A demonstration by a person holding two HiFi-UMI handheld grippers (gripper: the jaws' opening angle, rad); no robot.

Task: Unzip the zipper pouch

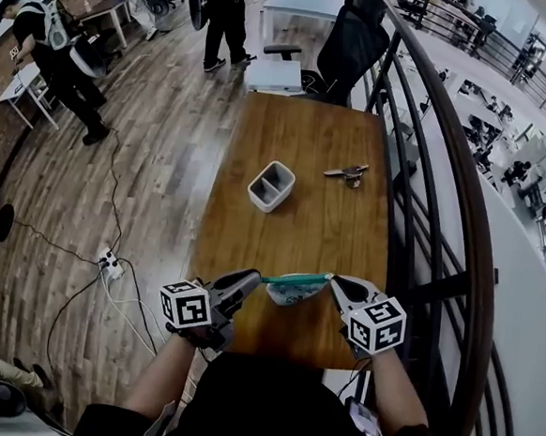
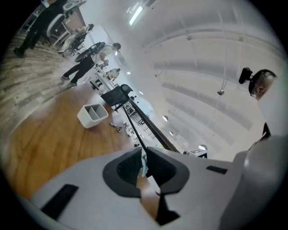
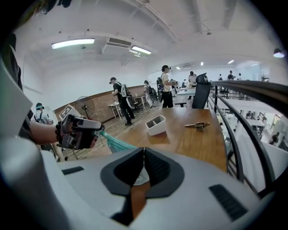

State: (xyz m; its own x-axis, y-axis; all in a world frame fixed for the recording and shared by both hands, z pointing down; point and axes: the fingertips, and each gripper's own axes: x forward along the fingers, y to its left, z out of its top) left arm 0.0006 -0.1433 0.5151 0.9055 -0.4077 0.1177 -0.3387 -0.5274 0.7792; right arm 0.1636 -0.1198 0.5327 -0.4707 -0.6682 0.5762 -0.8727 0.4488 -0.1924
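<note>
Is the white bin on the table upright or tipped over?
Upright: the white bin stands on its base on the table, both compartments opening upward.

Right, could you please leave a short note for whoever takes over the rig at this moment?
Left gripper: shut on one end of the pale fabric zipper pouch, at its teal zipper.
Right gripper: shut on the pouch's opposite end.
Pouch: stretched between both grippers over the near end of the brown wooden table.
Done: both grips are set; how far the zipper is open cannot be told.
Left: probably draw the zipper fully open.
</note>
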